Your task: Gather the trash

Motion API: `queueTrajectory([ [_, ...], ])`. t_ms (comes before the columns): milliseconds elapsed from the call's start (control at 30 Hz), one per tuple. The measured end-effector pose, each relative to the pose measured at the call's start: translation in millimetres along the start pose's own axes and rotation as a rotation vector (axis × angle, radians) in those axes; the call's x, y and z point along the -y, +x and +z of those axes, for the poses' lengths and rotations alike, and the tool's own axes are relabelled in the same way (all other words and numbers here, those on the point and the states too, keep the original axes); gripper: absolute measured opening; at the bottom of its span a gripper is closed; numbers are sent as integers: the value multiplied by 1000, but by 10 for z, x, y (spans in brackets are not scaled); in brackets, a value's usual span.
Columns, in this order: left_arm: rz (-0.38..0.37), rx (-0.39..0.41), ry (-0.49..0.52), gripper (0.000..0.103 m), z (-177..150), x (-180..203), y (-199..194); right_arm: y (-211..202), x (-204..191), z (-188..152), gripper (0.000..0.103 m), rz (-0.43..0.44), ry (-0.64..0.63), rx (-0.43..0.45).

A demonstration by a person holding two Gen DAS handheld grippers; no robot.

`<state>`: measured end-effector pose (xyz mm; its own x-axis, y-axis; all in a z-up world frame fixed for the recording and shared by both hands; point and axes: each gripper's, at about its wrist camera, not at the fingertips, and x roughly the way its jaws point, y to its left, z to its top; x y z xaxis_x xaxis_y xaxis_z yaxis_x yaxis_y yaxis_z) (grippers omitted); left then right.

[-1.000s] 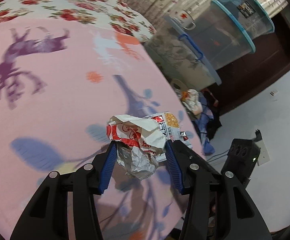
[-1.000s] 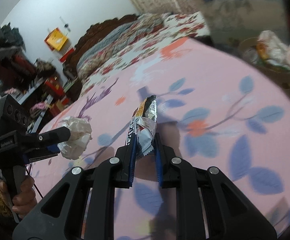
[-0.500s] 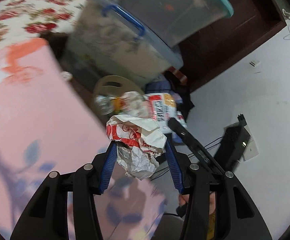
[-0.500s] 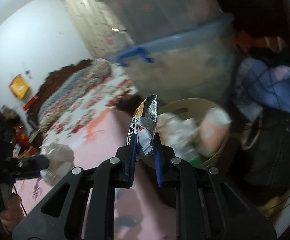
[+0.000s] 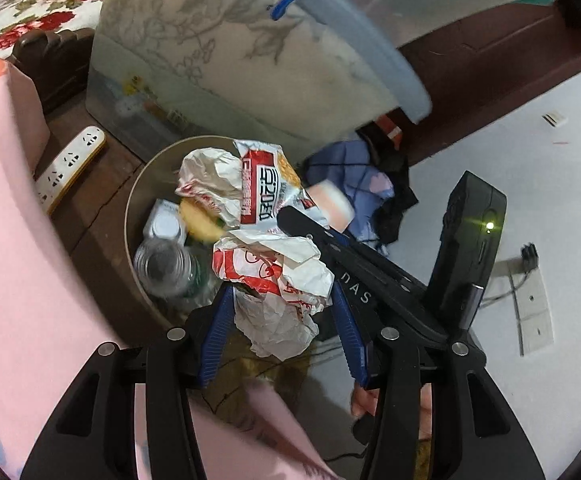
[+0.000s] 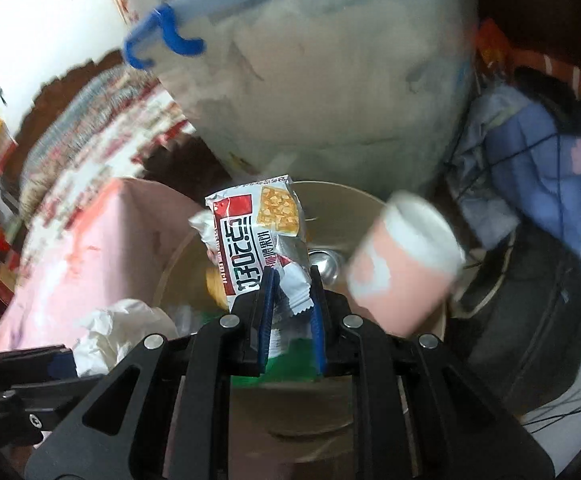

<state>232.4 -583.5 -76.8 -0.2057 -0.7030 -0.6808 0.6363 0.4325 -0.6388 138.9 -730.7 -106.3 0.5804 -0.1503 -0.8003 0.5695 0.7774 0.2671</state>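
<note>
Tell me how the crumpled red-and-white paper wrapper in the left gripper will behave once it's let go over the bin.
The crumpled paper wrapper looks light and holds its creases, so it should probably drop slowly and may drift. The left gripper squeezes it without flattening it, so it may spring back a little. The bin already looks full, so it could settle on top.

A round beige waste bin (image 5: 138,196) is sitting hemmed in: a pink bedspread (image 5: 14,272) is pressing on one side, a large translucent storage tub (image 5: 226,60) is looming behind, crumpled blue clothing (image 5: 362,184) is lying beside. Its mouth is filling with a clear plastic bottle (image 5: 162,268) and a pink paper cup (image 6: 402,268).
</note>
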Motion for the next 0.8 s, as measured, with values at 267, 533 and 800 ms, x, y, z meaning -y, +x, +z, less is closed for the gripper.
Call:
queueTrajectory([
  [267, 19, -32, -62, 53, -33, -187, 297, -70, 26, -122, 22, 23, -139, 4],
  [533, 21, 6, -76, 80, -51, -164, 258, -391, 31, -428, 63, 31, -165, 118],
  [800, -21, 85, -47, 80, -128, 17, -184, -910, 102, -600, 63, 88, -16, 245],
])
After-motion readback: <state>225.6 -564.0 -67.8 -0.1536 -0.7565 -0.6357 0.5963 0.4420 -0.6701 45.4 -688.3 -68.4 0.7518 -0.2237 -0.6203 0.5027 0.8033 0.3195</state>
